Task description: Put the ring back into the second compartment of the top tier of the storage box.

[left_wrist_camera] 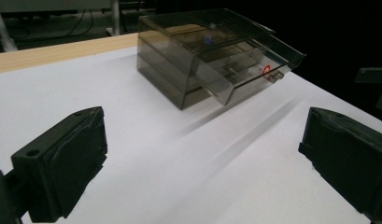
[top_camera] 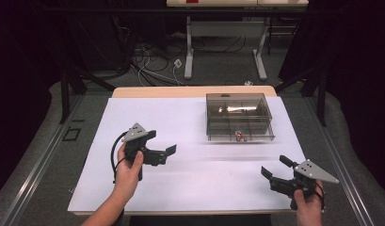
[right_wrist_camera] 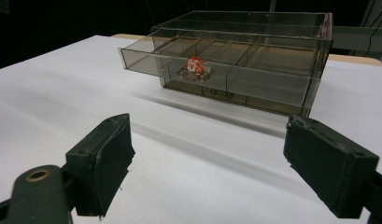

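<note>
The high view looks down and forward from above the person's side, taking in the whole white table, with the floor and cables toward 12 o'clock. The left gripper sits at about 8 o'clock on the table, and its view runs low over the surface toward 2 o'clock, meeting the smoky plastic drawer box at a corner. The right gripper sits at 4 o'clock; its view skims the table toward 11 o'clock and faces the box's open drawer. All three views share the box and the table around it.
</note>
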Tool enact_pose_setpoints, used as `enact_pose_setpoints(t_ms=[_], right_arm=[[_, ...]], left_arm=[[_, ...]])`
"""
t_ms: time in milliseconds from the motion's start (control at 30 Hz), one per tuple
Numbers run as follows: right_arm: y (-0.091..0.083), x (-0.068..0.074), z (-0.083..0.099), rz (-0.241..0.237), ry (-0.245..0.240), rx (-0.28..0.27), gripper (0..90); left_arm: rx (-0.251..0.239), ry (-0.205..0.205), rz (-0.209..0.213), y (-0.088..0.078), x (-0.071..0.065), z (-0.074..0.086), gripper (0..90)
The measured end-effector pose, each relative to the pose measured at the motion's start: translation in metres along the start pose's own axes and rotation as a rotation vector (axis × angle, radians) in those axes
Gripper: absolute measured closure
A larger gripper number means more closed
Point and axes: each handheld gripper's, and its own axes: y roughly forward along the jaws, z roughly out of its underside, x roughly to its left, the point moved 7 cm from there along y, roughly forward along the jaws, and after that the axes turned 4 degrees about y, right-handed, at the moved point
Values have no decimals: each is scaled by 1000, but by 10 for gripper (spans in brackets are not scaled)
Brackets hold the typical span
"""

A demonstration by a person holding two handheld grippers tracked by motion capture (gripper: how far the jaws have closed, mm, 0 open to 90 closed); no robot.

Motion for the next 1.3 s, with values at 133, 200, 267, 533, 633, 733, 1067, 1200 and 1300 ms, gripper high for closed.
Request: enact_pose_setpoints(t_ms=[133, 200, 267, 533, 633, 733, 1067, 1200, 1300], right_arm=[[1, 0, 1, 2, 12, -4, 149], [0, 0, 1, -3, 5, 0, 149], [0, 0, 1, -5, 8, 0, 149], [1, 0, 2, -6, 1, 4, 150], [1, 0, 2, -4, 3, 8, 150], [2, 0, 3, -9, 2, 6, 150], [5, 1, 6, -15, -11, 20, 149], [5, 1, 6, -12, -7, 22, 149], [3, -1, 4, 6, -29, 10, 149]], left_arm=[[-20, -33, -24, -13, 8, 12, 2], [-21, -40, -29, -18, 10, 19, 3], [-25, -42, -30, -20, 11, 22, 3], [-10, -56, -55, -34, 19, 47, 3], [3, -51, -74, -38, 24, 58, 2], [5, -60, -84, -42, 26, 65, 3], [29, -55, -125, -48, 35, 83, 3], [21, -63, -119, -48, 36, 86, 3], [19, -71, -120, -48, 36, 86, 3]])
